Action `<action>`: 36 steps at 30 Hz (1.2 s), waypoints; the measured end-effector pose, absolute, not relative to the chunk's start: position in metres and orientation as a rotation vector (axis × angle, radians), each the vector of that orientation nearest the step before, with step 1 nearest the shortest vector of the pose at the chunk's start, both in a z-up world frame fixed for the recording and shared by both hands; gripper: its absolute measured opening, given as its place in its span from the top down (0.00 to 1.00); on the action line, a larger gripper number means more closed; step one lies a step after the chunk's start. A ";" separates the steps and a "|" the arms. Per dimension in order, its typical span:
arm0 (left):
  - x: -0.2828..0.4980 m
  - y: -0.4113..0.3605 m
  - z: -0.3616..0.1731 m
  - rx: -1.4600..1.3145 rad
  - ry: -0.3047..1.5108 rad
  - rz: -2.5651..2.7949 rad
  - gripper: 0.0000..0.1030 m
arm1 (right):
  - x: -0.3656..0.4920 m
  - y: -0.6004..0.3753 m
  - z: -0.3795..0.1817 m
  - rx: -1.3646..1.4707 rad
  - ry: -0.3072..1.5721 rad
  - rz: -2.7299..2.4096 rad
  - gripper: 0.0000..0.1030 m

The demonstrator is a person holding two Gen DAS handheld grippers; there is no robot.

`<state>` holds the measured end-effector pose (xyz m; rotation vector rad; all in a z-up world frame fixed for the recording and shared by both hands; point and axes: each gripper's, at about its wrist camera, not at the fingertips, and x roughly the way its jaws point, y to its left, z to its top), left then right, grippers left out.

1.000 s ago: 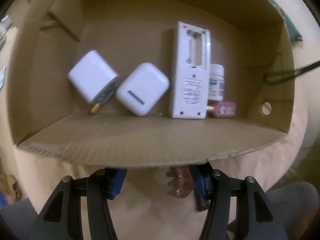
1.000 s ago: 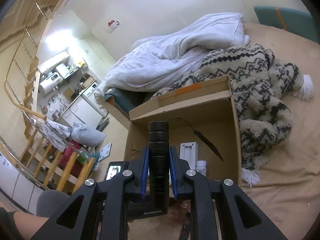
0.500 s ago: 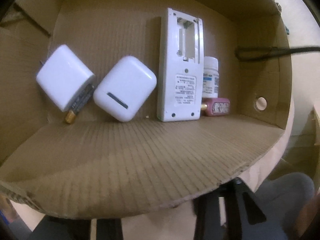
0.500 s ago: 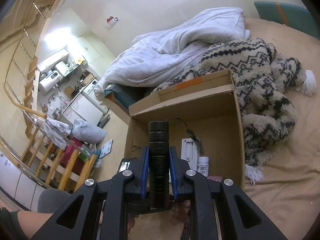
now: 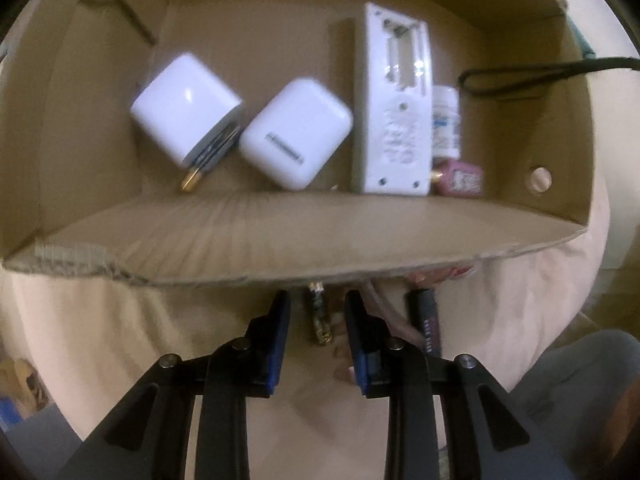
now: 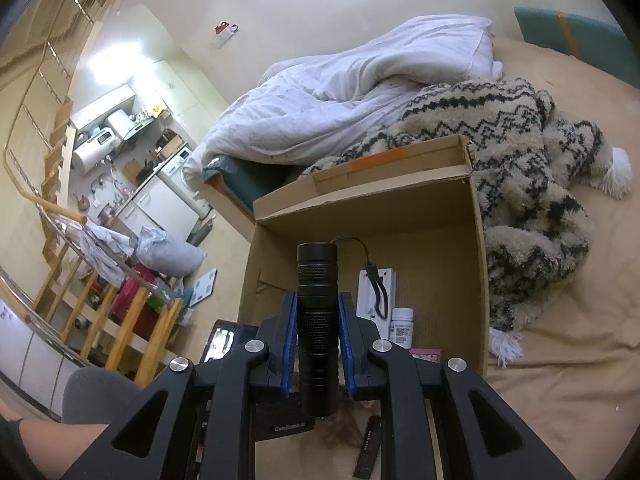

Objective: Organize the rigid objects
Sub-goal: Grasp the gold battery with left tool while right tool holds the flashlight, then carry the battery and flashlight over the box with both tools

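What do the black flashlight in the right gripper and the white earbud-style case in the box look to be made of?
Flashlight: likely anodized metal, matte black, with knurled rings round the barrel; hard plastic is possible. The right gripper is shut on it.

Earbud-style case, lying in the cardboard box: smooth, hard white plastic with rounded corners and a soft sheen.

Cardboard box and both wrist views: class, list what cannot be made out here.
- Remote: label print, left wrist view, blurred.
- Small bottle: label text, right wrist view, too small.
- Flashlight: its base, right wrist view, hidden between the fingers.
- Pink item: partly behind the remote.
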<state>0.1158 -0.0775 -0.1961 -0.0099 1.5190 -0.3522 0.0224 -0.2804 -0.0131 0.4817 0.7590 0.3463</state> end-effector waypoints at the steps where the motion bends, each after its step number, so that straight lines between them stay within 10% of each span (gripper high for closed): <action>1: 0.116 -0.076 -0.197 -0.025 1.529 -0.352 0.85 | 0.024 -0.281 -0.013 0.483 0.761 0.343 0.80; 36: 0.115 -0.052 -0.025 0.099 1.054 -0.119 0.92 | 0.053 -0.290 -0.019 0.412 0.802 0.228 0.80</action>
